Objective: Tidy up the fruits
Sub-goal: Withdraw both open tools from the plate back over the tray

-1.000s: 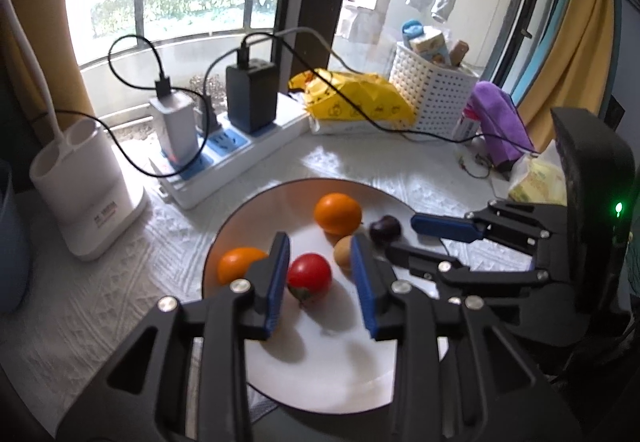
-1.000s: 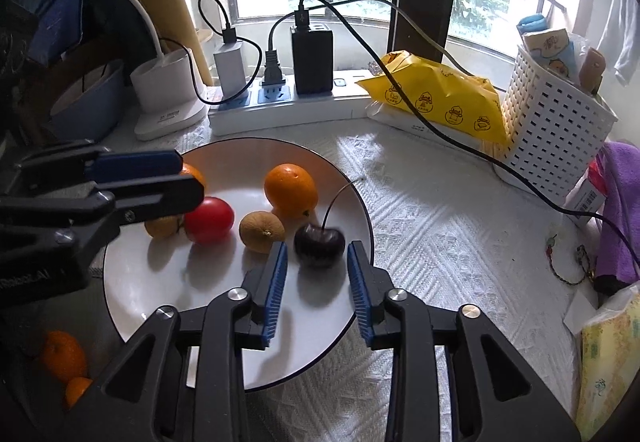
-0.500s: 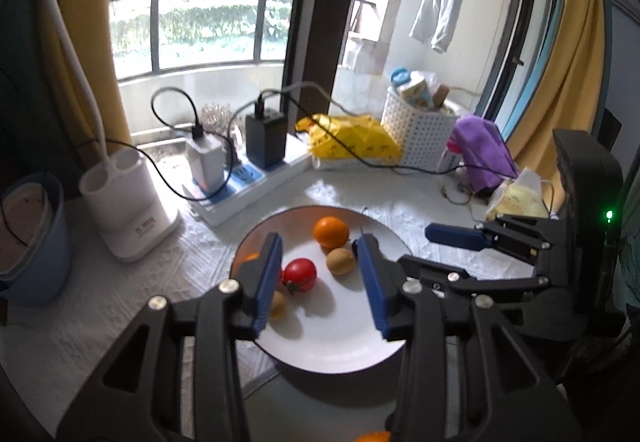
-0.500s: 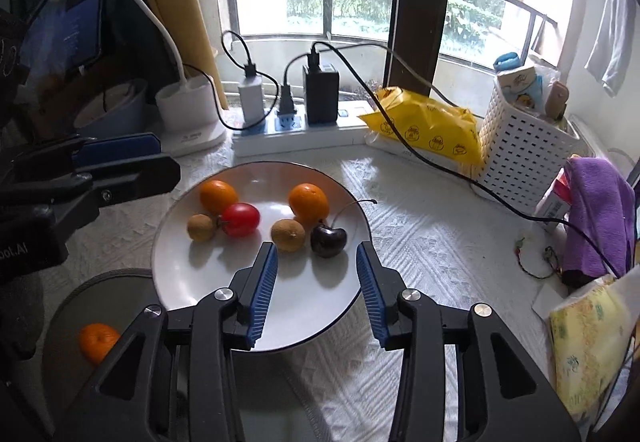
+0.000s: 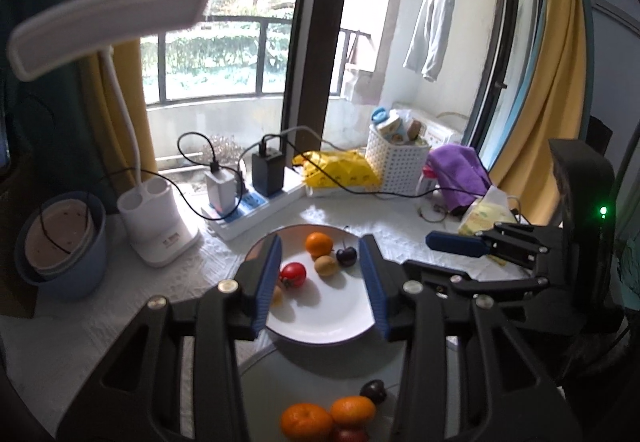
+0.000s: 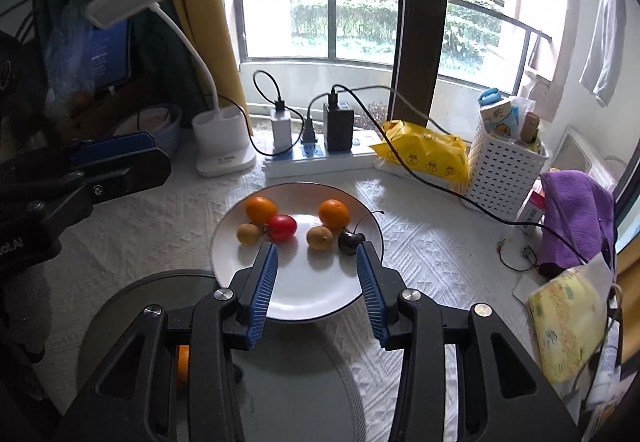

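Left gripper [image 5: 322, 282] and right gripper [image 6: 316, 278]: jaws spread wide, nothing between them. White plate [image 6: 320, 294] on the bench just beyond the jaws carries oranges, tomato [image 6: 282, 227], cherry [image 6: 350, 242]. Grey plate [image 5: 320, 394] under left jaws holds more fruit.

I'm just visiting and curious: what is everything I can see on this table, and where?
White plate: one, centre.
Oranges: two, on plate.
Tomato: one, red, on plate.
Brown fruits: two, on plate.
Cherry: one, dark, plate's right edge.
Grey plate: one, nearer, with two oranges and a dark fruit.
Power strip: white, behind.
Lamp: white, left.
Basket: white, right.
Left gripper: open.
Right gripper: open.
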Motion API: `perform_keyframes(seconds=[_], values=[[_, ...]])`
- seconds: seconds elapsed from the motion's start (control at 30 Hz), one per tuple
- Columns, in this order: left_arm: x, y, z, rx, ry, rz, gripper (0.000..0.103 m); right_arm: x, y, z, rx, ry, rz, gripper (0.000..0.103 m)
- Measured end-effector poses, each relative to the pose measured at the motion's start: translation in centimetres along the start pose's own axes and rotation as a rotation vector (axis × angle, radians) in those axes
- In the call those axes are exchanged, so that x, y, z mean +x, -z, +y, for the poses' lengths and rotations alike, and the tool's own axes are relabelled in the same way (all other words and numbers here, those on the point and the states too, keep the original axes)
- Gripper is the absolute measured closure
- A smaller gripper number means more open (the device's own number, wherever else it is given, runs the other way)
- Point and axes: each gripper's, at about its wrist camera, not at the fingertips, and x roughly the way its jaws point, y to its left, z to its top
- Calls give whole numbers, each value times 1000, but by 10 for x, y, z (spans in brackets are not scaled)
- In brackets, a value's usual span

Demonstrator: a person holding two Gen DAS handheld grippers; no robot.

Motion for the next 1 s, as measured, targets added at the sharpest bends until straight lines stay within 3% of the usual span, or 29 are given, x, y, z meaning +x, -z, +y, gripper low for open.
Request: perform_keyframes(seconds=[0.47,1.0], values=[[-70,18,-2,5,-23,-86,61,-55,16,29,-14,16,-61,59],[-71,94,10,-71,-81,16,61,-46,76,53,-22,-31,31,59]])
